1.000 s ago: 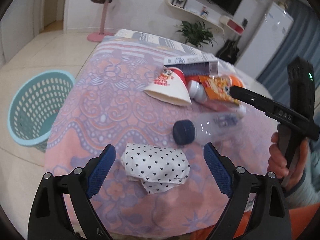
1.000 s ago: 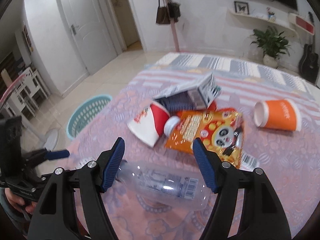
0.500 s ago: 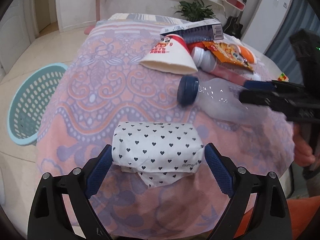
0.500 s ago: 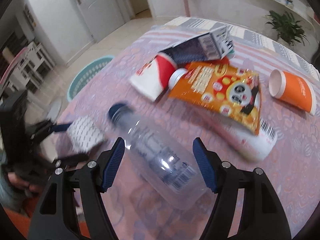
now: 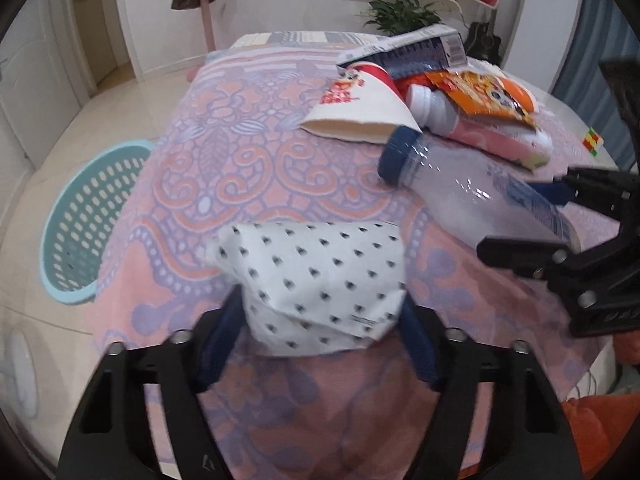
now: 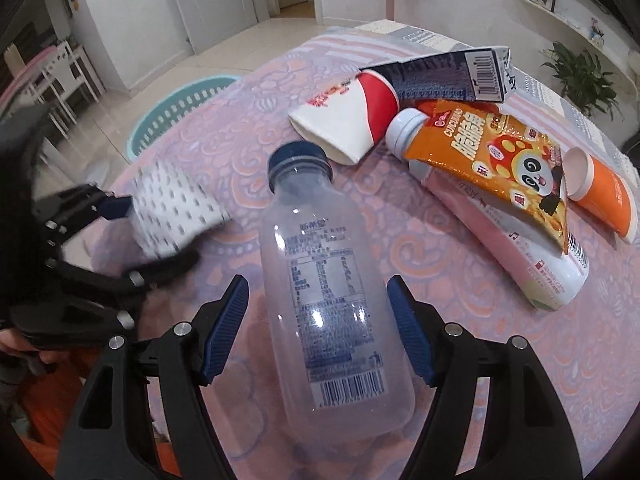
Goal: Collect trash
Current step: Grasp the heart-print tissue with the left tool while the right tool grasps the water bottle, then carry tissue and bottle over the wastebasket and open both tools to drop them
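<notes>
The left gripper [image 5: 322, 332] is closing on the paper bag [image 5: 316, 280] (soft, might crumple free); the right gripper [image 6: 318, 328] straddles the bottle [image 6: 320, 292], not yet gripping it.

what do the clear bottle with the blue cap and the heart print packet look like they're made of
Clear bottle: likely thin glossy plastic, see-through with highlights. Heart print packet: looks like matte paper or soft film; it creases and folds. Hard to say which.

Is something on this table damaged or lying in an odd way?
Yes. The red-and-white paper cup lies on its side with its mouth squashed flat. The orange snack bag is draped over a pink bottle, also tipped over.
</notes>
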The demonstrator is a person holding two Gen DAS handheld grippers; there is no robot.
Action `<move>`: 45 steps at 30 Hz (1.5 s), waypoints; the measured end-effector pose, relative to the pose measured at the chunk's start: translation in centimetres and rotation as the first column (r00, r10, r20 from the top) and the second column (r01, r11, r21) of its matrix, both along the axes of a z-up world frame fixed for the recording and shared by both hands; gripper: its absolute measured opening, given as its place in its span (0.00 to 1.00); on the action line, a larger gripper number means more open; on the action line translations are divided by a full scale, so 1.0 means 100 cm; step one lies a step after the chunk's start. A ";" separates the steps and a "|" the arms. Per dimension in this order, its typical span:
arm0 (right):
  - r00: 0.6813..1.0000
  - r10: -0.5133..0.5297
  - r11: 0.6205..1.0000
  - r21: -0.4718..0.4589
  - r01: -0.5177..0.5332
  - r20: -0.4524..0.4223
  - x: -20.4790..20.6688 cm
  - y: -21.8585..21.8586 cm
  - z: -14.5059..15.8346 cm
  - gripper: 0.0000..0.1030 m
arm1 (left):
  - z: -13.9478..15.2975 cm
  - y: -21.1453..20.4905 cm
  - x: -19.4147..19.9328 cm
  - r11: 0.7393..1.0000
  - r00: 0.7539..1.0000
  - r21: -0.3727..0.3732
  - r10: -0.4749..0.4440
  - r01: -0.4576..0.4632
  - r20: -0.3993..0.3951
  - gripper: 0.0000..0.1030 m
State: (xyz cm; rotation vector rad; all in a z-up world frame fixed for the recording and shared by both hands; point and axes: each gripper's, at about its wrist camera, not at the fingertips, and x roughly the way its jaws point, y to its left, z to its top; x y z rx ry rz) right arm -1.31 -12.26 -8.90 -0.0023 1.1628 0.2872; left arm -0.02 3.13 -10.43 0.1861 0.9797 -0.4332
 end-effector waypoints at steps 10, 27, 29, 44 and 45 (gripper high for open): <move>0.997 -0.006 1.000 0.008 0.005 0.083 -0.001 0.009 0.013 0.51 | 0.011 0.038 0.020 0.975 0.997 -0.208 0.064 -0.073 -0.050 0.14; 0.933 -0.004 0.994 0.104 -0.036 0.361 0.078 0.069 0.136 0.51 | 0.134 0.126 0.060 0.894 0.972 -0.426 0.204 -0.135 0.120 0.14; 0.925 0.016 0.993 0.101 -0.059 0.380 0.095 0.089 0.143 0.51 | 0.144 0.149 0.072 0.880 0.960 -0.444 0.249 -0.169 0.130 0.14; 0.954 0.180 0.980 0.037 -0.194 0.238 0.188 0.240 0.076 0.51 | 0.070 0.272 0.168 0.729 0.868 -0.483 0.468 -0.485 -0.165 0.14; 0.958 0.187 0.980 0.024 -0.196 0.218 0.193 0.248 0.067 0.51 | 0.059 0.278 0.173 0.713 0.855 -0.480 0.477 -0.511 -0.202 0.14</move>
